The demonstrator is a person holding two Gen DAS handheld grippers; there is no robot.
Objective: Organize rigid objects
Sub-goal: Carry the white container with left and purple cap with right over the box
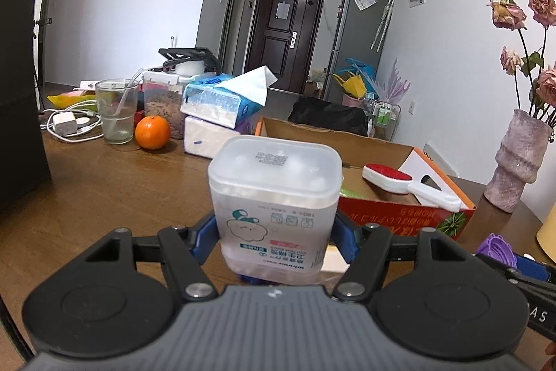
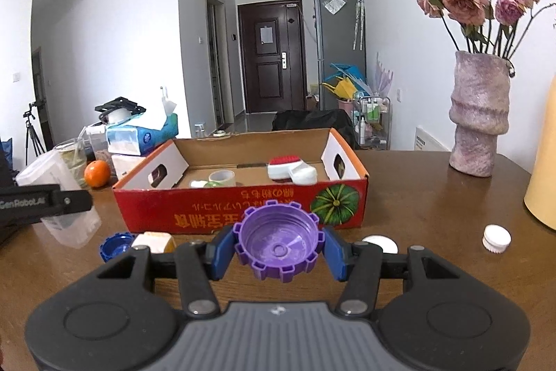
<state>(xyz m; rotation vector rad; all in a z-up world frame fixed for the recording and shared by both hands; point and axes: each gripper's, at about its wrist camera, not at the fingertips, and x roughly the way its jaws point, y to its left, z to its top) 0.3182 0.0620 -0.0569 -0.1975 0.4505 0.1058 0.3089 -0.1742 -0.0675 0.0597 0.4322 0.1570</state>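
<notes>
My left gripper (image 1: 276, 237) is shut on a clear plastic box of cotton swabs (image 1: 274, 197), held upside down above the wooden table; the same box (image 2: 55, 197) shows at the left in the right wrist view. My right gripper (image 2: 279, 251) is shut on a purple ridged bottle cap (image 2: 278, 240), its hollow side up, just in front of the red cardboard box (image 2: 239, 207). That open box (image 1: 382, 214) holds a red-and-white lint brush (image 2: 292, 171), a roll of tape (image 2: 222, 177) and a green-and-white item.
On the table lie a blue cap (image 2: 114, 246), a cream-coloured block (image 2: 154, 241), a white lid (image 2: 380, 244) and a white cap (image 2: 497, 239). A pink vase of dried roses (image 2: 477, 113) stands right. Tissue packs (image 1: 222, 106), an orange (image 1: 152, 132), a glass (image 1: 116, 110) and cables stand left.
</notes>
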